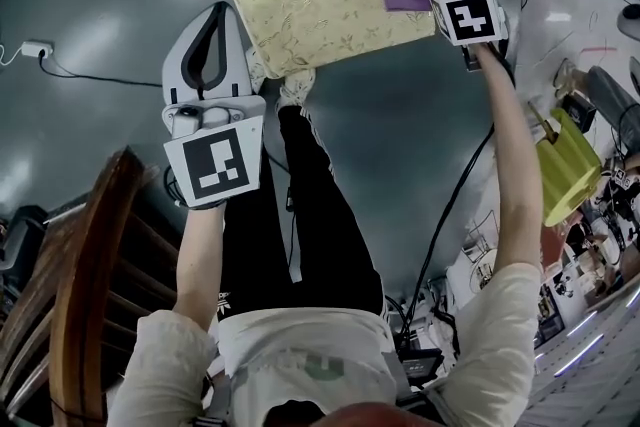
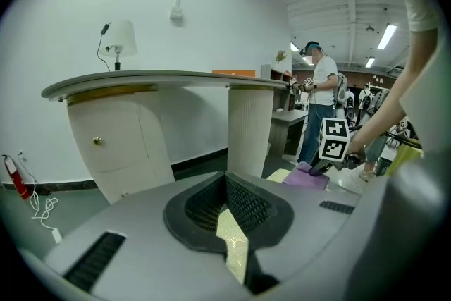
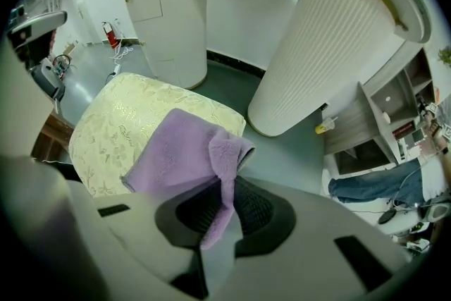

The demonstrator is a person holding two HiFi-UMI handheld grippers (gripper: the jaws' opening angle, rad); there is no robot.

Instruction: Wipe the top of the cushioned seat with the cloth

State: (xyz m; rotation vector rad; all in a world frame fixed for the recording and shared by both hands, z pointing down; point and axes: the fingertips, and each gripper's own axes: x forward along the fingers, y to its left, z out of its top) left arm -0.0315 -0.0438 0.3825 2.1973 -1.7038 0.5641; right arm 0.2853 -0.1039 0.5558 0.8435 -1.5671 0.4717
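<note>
Right gripper (image 3: 223, 195) is clamped on a bunched fold of the purple cloth (image 3: 169, 151). The rest of the cloth lies spread flat on the cushioned seat (image 1: 310, 0), at the right-hand end of its top, up by the far corner in head view. The seat (cream-gold brocade) sits on the grey floor (image 1: 110, 25) just ahead of my feet. Left gripper (image 2: 227, 187) has its jaws closed with nothing between them. It hangs just beside the seat's left edge, and I can't tell whether it touches. In the left gripper view a sliver of the gold pattern shows through the slit under the pads. A white ribbed column (image 3: 331, 46) stands on the floor beyond the seat, and a wooden chair (image 1: 90, 285) is at my left.
</note>
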